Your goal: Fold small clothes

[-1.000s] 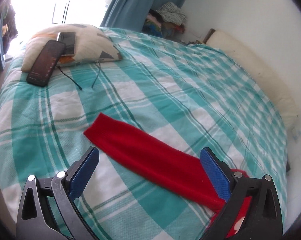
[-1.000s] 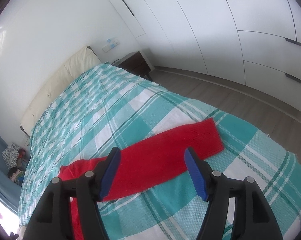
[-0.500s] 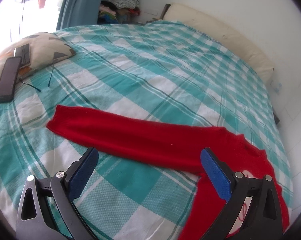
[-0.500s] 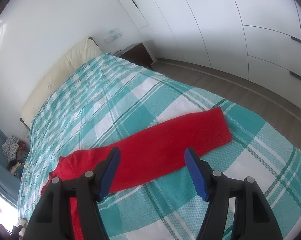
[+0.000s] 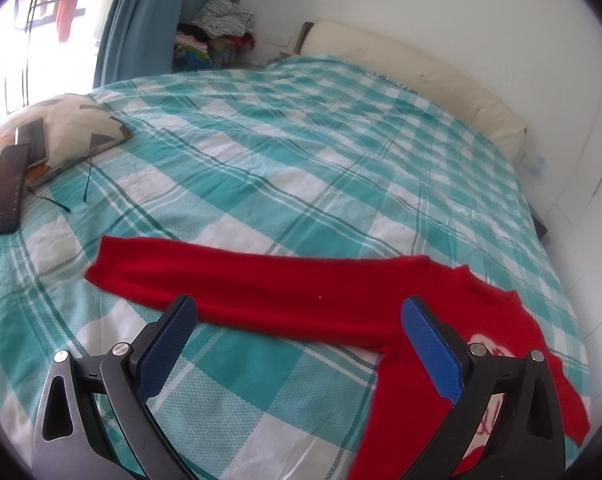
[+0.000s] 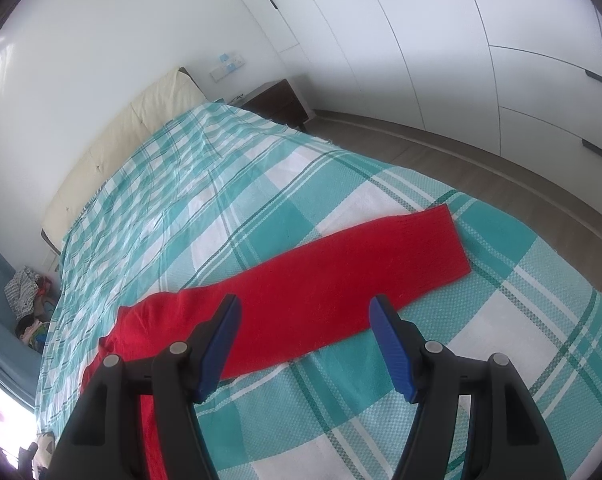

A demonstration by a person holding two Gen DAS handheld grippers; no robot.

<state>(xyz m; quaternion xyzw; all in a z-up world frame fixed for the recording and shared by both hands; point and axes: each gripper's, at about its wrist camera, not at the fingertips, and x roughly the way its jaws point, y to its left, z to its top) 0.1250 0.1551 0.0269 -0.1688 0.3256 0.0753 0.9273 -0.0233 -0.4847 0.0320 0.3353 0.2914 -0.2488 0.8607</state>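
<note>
On the bed [image 5: 301, 152], your red sweater [image 5: 261, 288] lies flat, both sleeves spread. Your left gripper [image 5: 299, 316] and right gripper [image 6: 305, 312] hover above it, jaws wide, holding nothing.

Strong daylight pours in through the window [image 5: 33, 28] at the far left of the left wrist view and burns it out to plain white. The bedspread [image 5: 301, 152] is evenly lit with soft, faint shadows. Both fisheye views bend straight lines near the rim, such as the wardrobe doors [image 6: 501, 60], and dark corners ring each picture. The focus is fairly sharp throughout.
</note>
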